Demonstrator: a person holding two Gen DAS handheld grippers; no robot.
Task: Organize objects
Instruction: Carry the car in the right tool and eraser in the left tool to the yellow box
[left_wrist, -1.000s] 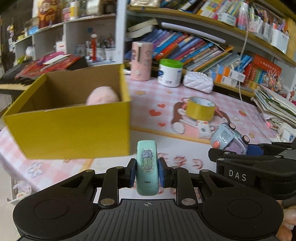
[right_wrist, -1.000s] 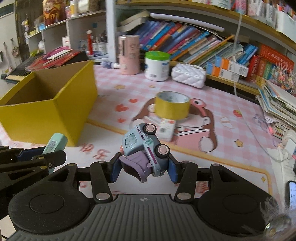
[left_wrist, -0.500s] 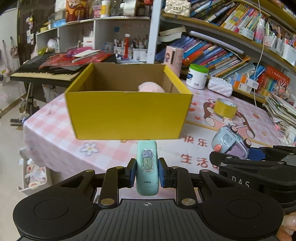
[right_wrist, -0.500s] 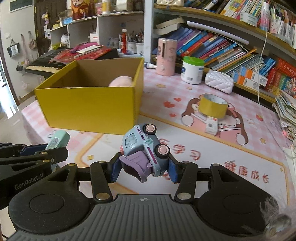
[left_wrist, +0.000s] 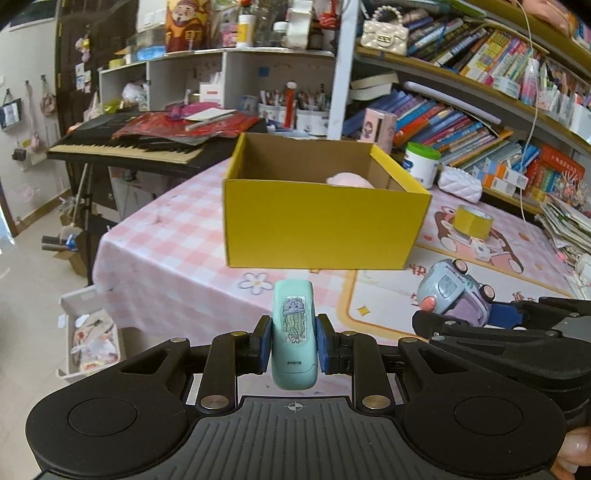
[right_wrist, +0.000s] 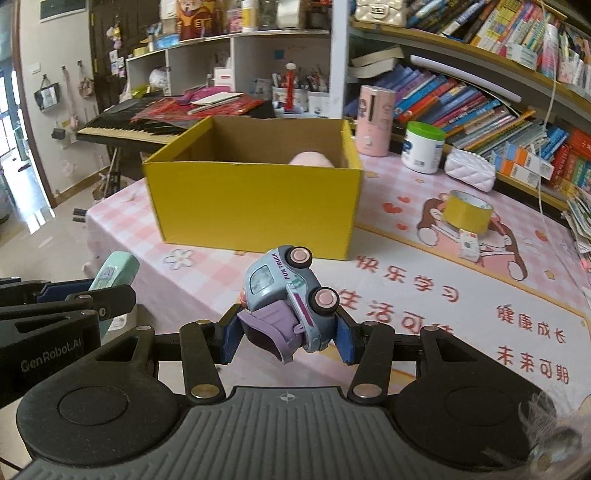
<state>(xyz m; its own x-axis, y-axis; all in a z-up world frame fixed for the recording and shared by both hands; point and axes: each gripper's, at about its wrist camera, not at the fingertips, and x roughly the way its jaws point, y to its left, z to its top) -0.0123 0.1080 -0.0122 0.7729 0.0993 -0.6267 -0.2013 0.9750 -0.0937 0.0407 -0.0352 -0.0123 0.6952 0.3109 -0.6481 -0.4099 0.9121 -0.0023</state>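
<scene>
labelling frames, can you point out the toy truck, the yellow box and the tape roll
toy truck (right_wrist: 284, 291), right wrist view, on its blue side panel
yellow box (right_wrist: 255, 206), right wrist view, on its front wall
tape roll (right_wrist: 467, 216), right wrist view, on its yellow outer band

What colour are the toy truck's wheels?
Pink hubs, black tyres, on the toy truck; clearest in the right wrist view.

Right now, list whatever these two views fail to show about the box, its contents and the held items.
- Yellow box floor: hidden by its front wall in both views.
- Pink soft thing inside: only its top shows above the rim; what it is cannot be told.
- Teal case in the left gripper: sticker print too small to read.
- Toy car in the right gripper: its far side faces away.
</scene>
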